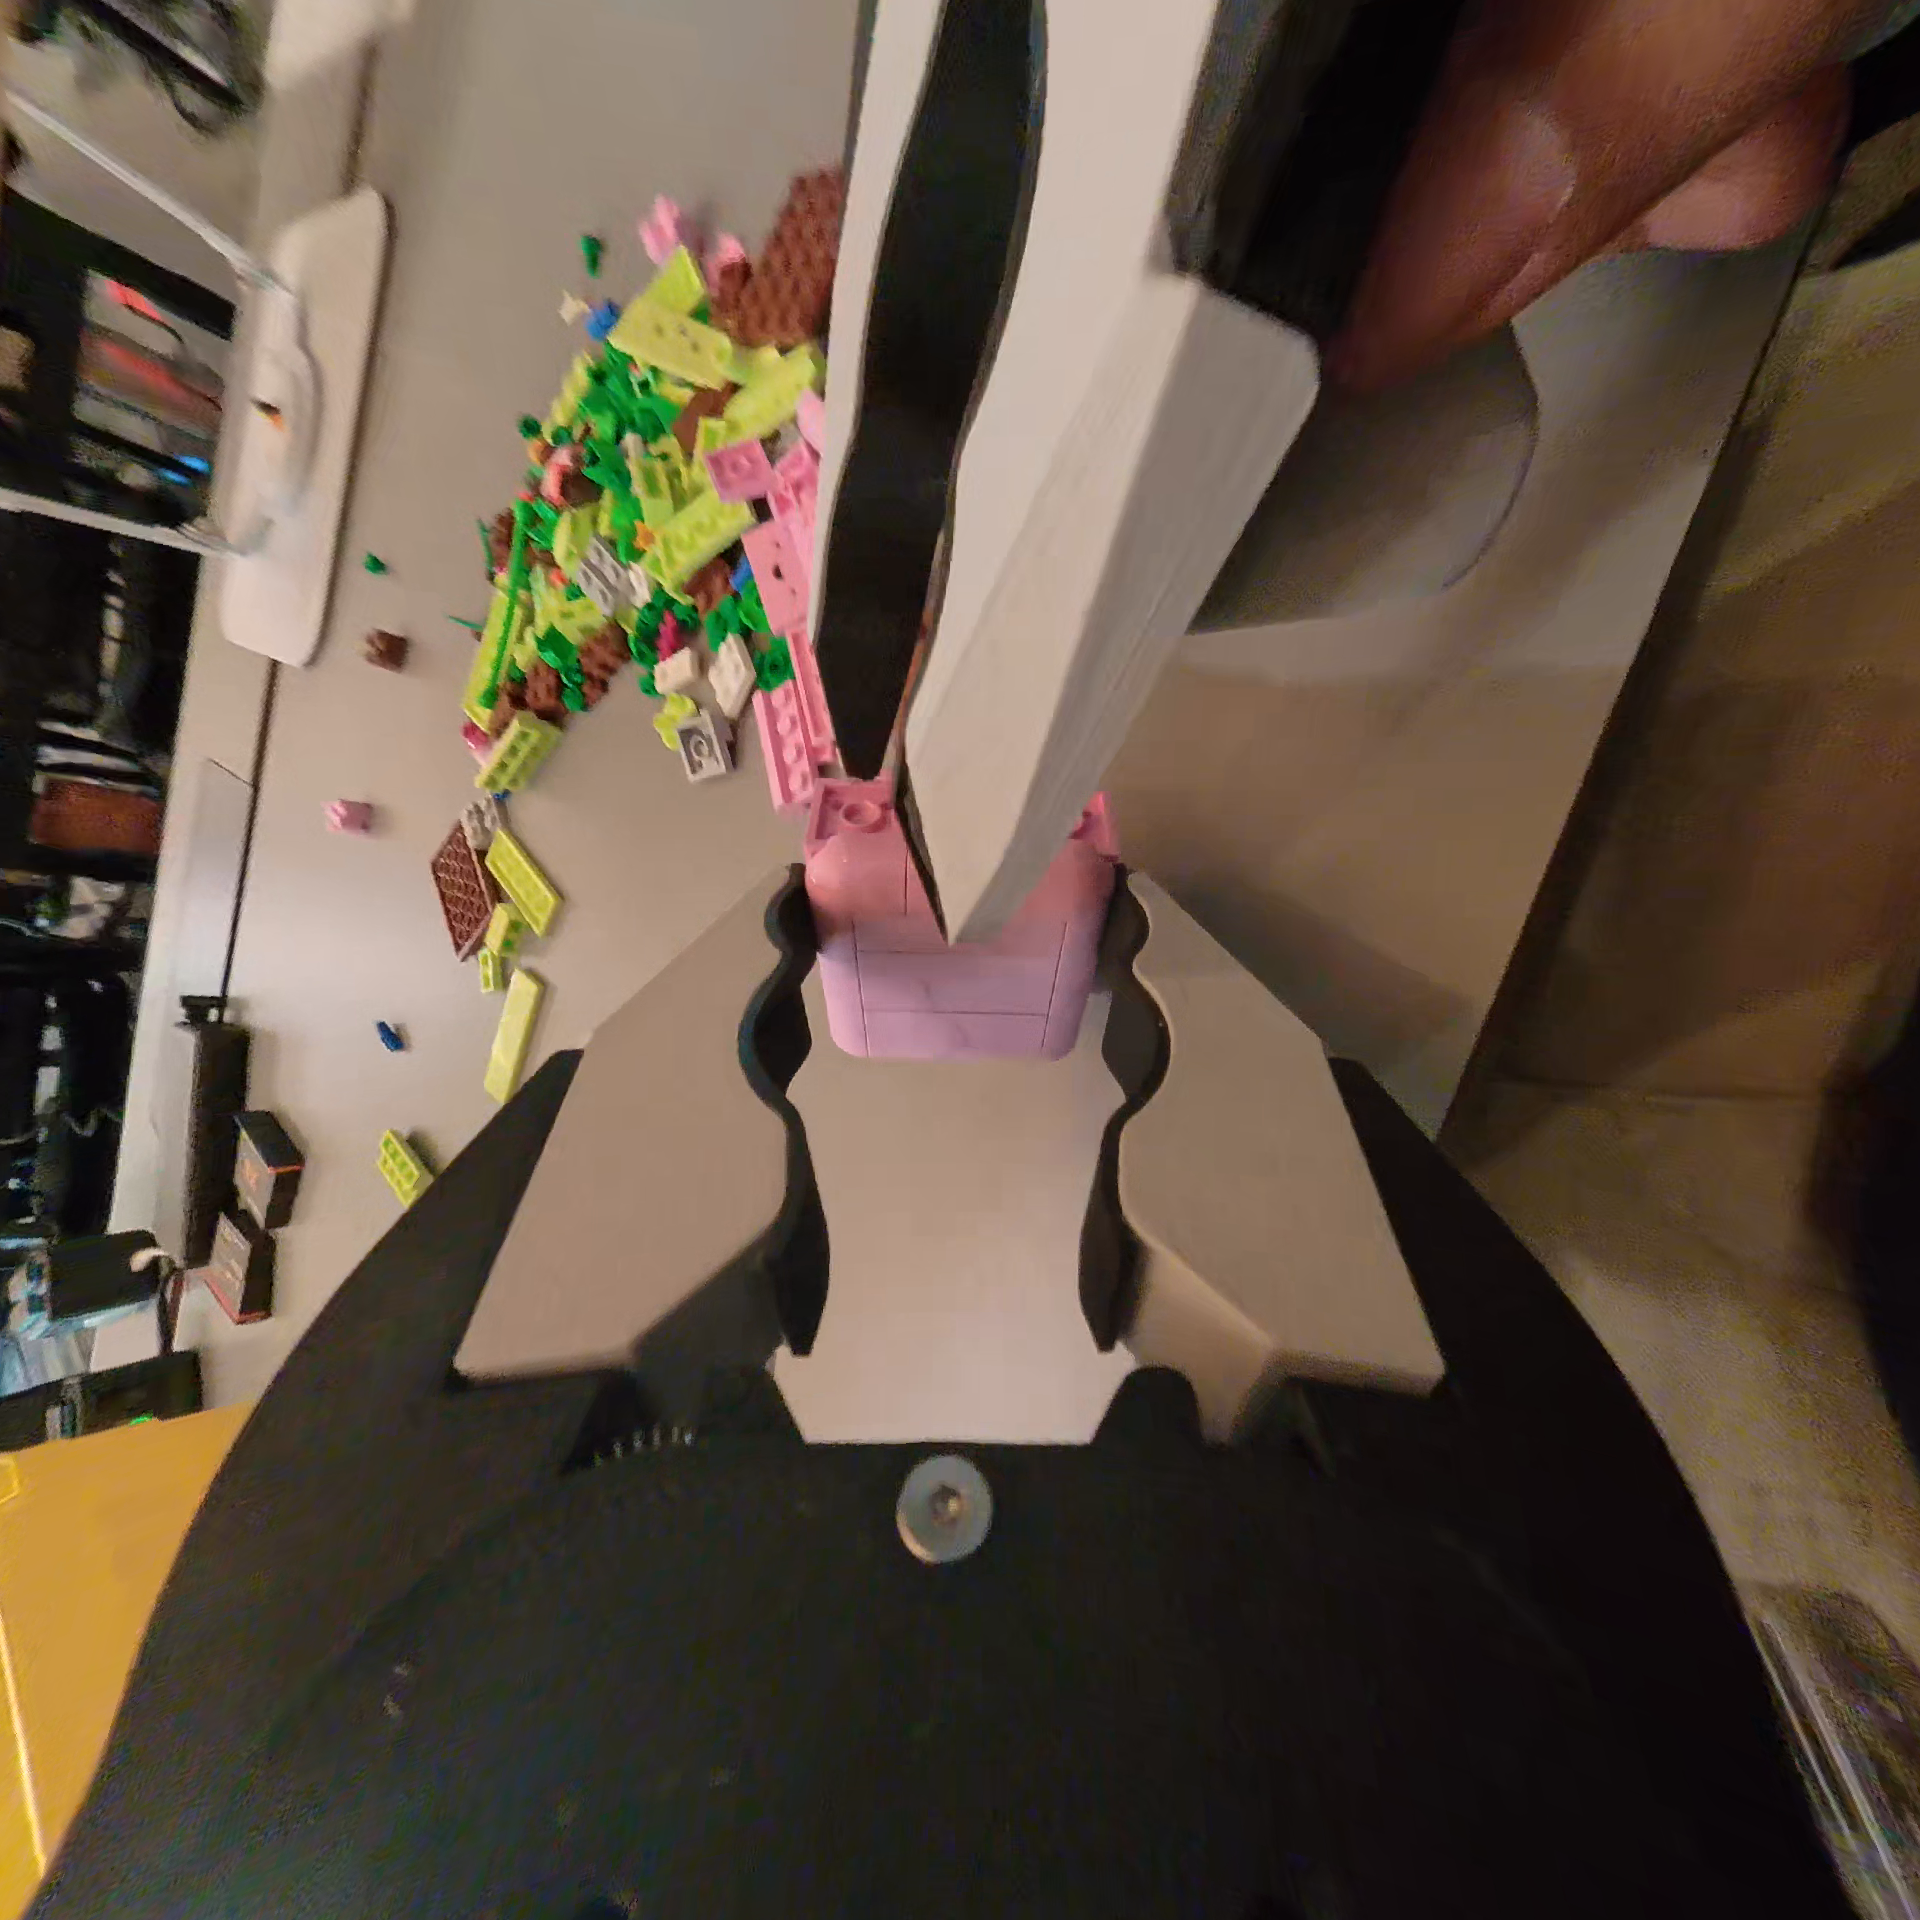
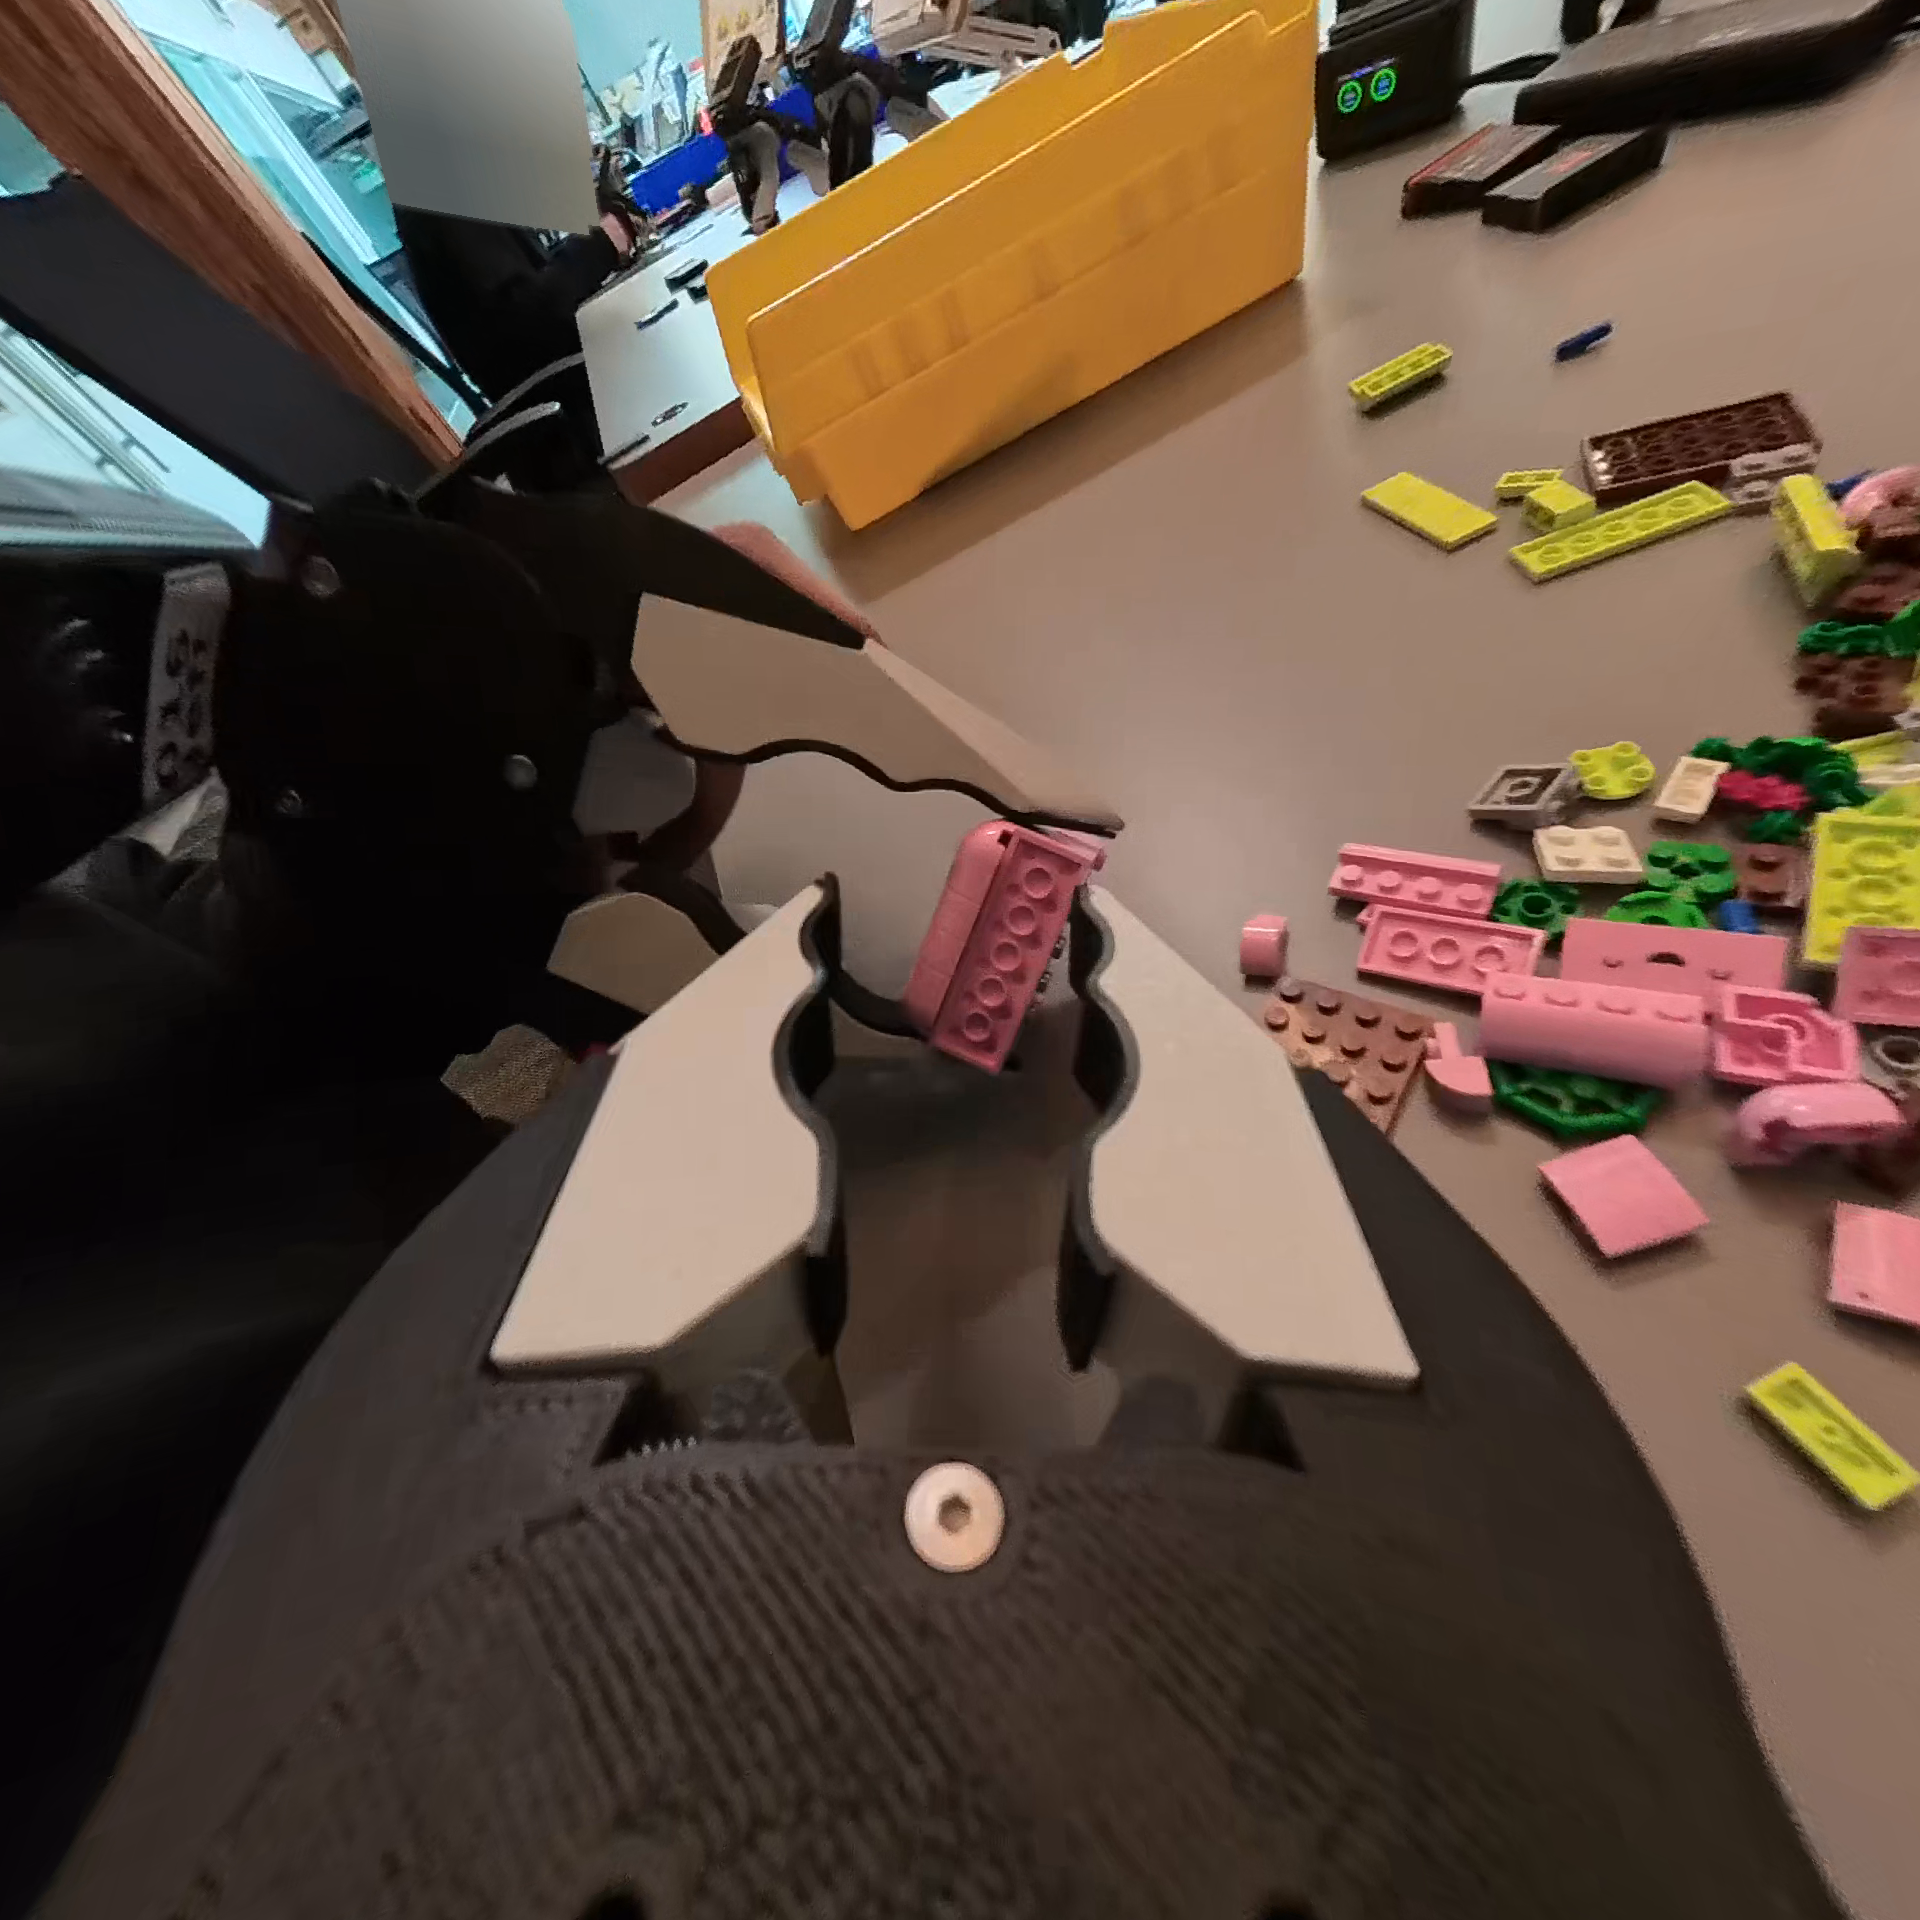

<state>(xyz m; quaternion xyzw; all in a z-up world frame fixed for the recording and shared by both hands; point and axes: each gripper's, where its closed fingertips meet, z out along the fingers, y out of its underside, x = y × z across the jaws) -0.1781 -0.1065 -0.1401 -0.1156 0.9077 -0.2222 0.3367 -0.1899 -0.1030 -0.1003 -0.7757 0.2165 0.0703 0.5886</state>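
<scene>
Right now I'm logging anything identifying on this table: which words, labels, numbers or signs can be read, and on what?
Nothing is sharp enough to quote.
Black device: two green round displays, too small to read.
Black-and-red boxes: markings blurred.
Grey tile: a printed mark, unclear.
Black-and-white sticker: a marker pattern, no words made out.

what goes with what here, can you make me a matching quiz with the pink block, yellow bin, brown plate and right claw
1 pink block
2 yellow bin
3 brown plate
4 right claw

a open
b beside lime pieces
c clamped in the left claw
d on the table, apart from the brick pile

Pairs: 1-c, 2-d, 3-b, 4-a
</scene>
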